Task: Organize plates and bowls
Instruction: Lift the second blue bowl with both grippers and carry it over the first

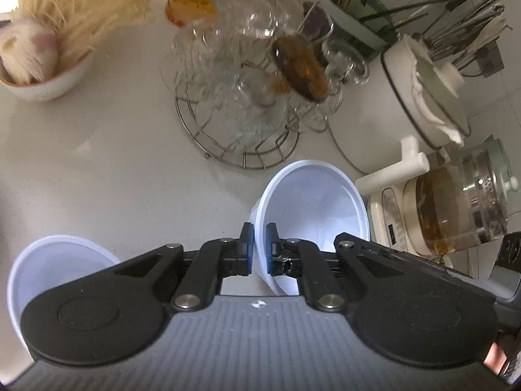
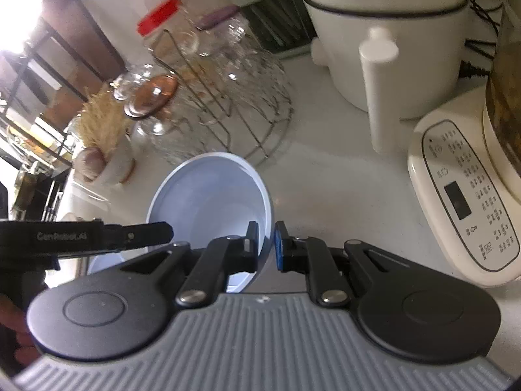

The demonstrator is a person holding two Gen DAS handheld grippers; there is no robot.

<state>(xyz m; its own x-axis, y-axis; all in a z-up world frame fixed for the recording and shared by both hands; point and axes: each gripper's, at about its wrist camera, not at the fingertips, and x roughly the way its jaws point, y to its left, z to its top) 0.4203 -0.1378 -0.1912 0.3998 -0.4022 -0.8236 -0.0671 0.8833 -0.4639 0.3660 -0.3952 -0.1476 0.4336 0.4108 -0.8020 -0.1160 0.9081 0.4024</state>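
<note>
In the left wrist view my left gripper is shut on the rim of a white plastic bowl, tilted on its side above the counter. A second white bowl lies at the lower left, partly hidden by the gripper body. In the right wrist view my right gripper is shut on the rim of a white bowl, also tilted. The left gripper shows at that view's left edge, reaching to the same bowl's far rim.
A wire rack of glass cups stands mid-counter. A white pot, a kettle on its base and a utensil holder crowd the right. A bowl of dried grass sits far left.
</note>
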